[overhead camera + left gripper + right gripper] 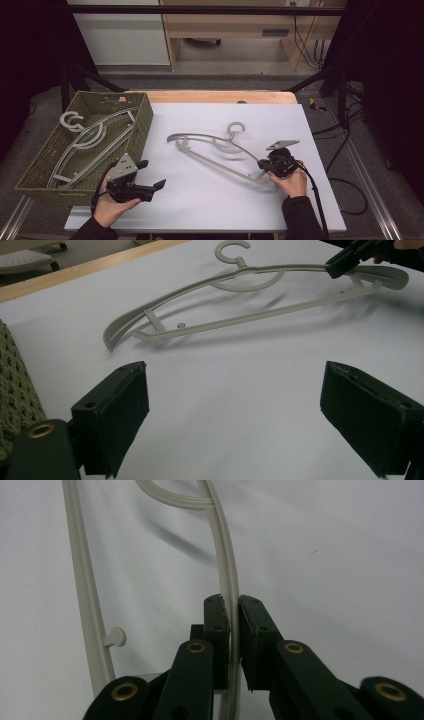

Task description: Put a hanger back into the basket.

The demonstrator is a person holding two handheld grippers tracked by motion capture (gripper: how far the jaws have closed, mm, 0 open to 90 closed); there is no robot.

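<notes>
high view has our right gripper (263,165) with its jaws clamped on the upper arm of the grey hanger (212,150), near its right end, so we judge we can carry it across to the woven basket (146,125) where other hangers (87,137) already lie. the hanger sits mid-bench on the white sheet (220,200), its near end raised. our left gripper (156,186) waits beside the basket, jaws wide apart and holding nothing, likely ready to steady the load.

1. Hanger (212,146): grey plastic, curved shoulders, straight lower bar, open hook at top.
2. Pose: was laid on the white table sheet, hook pointed away from the person.
3. State: its right shoulder arm was clamped between black jaws.
</notes>
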